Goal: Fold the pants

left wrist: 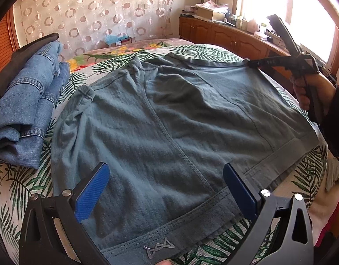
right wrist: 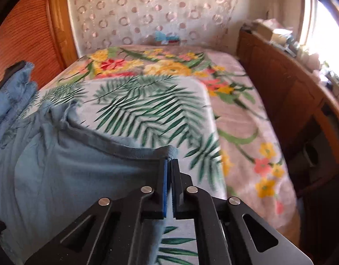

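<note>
A bedroom, with a bed [left wrist: 213, 53] under a leaf-print cover. Nearest, the left gripper [left wrist: 166, 176] hangs over the waistband with its jaws wide apart, holding nothing. The grey-green pants [left wrist: 169, 114] lie spread flat on the bed. Farther off, the right gripper [right wrist: 169, 162] has its jaws pinched on the pants' far edge. The fold looks just begun. Next, the left jaws likely need to grab the waistband. Folded jeans [left wrist: 30, 101] sit beside.
</note>
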### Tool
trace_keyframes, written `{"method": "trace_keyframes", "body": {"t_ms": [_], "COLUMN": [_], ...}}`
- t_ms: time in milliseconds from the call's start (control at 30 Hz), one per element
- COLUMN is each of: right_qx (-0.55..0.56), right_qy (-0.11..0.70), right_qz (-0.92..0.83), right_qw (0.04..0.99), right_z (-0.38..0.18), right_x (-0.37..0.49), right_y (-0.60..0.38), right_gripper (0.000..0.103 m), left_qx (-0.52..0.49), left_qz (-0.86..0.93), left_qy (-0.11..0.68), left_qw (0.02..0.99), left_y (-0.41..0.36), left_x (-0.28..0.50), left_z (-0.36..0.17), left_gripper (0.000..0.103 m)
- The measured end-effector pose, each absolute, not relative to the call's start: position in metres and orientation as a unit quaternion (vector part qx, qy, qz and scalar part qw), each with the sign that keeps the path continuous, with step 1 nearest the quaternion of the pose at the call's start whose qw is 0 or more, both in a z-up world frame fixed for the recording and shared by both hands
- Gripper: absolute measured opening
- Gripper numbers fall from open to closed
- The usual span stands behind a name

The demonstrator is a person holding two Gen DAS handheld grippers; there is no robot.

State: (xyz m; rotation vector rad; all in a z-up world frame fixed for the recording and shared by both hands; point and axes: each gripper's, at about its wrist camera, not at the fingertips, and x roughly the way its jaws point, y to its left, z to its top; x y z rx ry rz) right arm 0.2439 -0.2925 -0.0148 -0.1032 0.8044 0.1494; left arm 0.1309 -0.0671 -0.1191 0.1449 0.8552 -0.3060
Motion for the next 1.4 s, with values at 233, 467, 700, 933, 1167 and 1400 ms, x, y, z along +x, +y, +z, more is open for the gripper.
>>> {"method": "trace_keyframes", "body": {"t_ms": [233,467,700,933,1167,1400], "right_qx": [-0.036,-0.032,-0.043,-0.058,-0.051,-0.055], "right_qy": [0.374,0.358,0.345,0.345,0.340,0.339], "right_qz": [0.043,0.086,0.136,0.173,0.182,0.185], "right_qw": [0.926,0.929,0.928,0.921,0.921,0.921], "right_z": [-0.005,0.002,-0.002,-0.012,-0.018,-0.020], "right_x": [0.244,0.214,0.146,0.089,0.068,0.058], "right_y": [-0.307,-0.293,-0.276,-0.264,-0.257,-0.244], "right_gripper": [0.000,0.000,0.000,0.002,0.030,0.033], "left_qx": [0.068,0.068,0.068,0.056,0.044,0.030], "left_qz": [-0.147,-0.146,-0.145,-0.147,-0.135,-0.110], "left_qy": [0.418,0.425,0.430,0.418,0.404,0.408], "left_qw": [0.894,0.891,0.888,0.895,0.904,0.906], "left_y": [-0.066,-0.067,-0.067,-0.054,-0.029,-0.003], "left_x": [0.132,0.134,0.135,0.124,0.106,0.096], "left_z": [-0.121,-0.124,-0.125,-0.114,-0.099,-0.103], "left_gripper": [0.103,0.103,0.103,0.103,0.103,0.103]}}
